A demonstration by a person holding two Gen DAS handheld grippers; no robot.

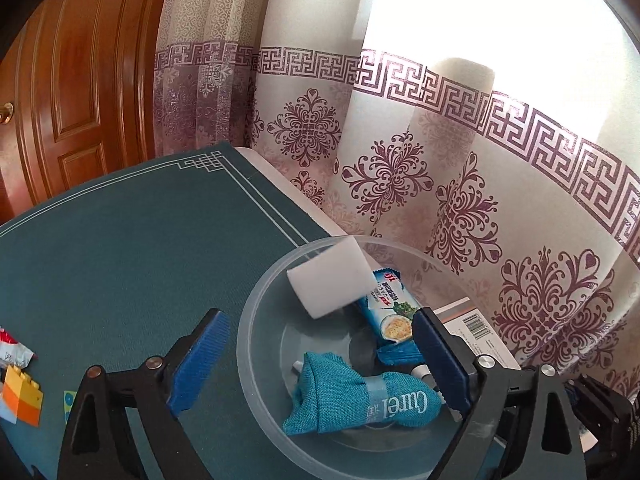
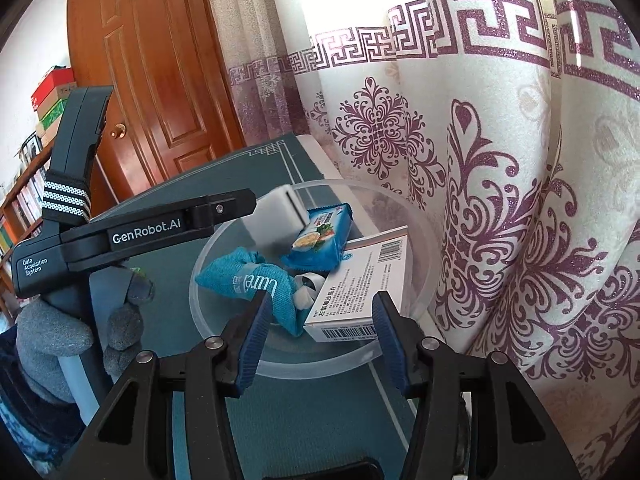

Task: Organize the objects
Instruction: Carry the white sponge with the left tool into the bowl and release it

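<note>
A clear plastic bowl (image 1: pixel 256 320) sits at the curtain-side edge of the teal table mat (image 1: pixel 120 240). Inside it lie a teal Curel pouch (image 1: pixel 340 400), a blue snack packet (image 1: pixel 394 316) leaning on the far wall, and a white foam block (image 1: pixel 328 280) tipped above them, touching neither pad. The left gripper (image 1: pixel 320 368) straddles the bowl's near rim, jaws wide and empty. The right gripper (image 2: pixel 320 336) clamps a white medicine box (image 2: pixel 360 284), its long axis running away over the bowl. Toy bricks (image 1: pixel 22 396) lie well left of the bowl.

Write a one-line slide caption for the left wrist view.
Open left gripper above clear bowl; white sponge block falling free.
</note>
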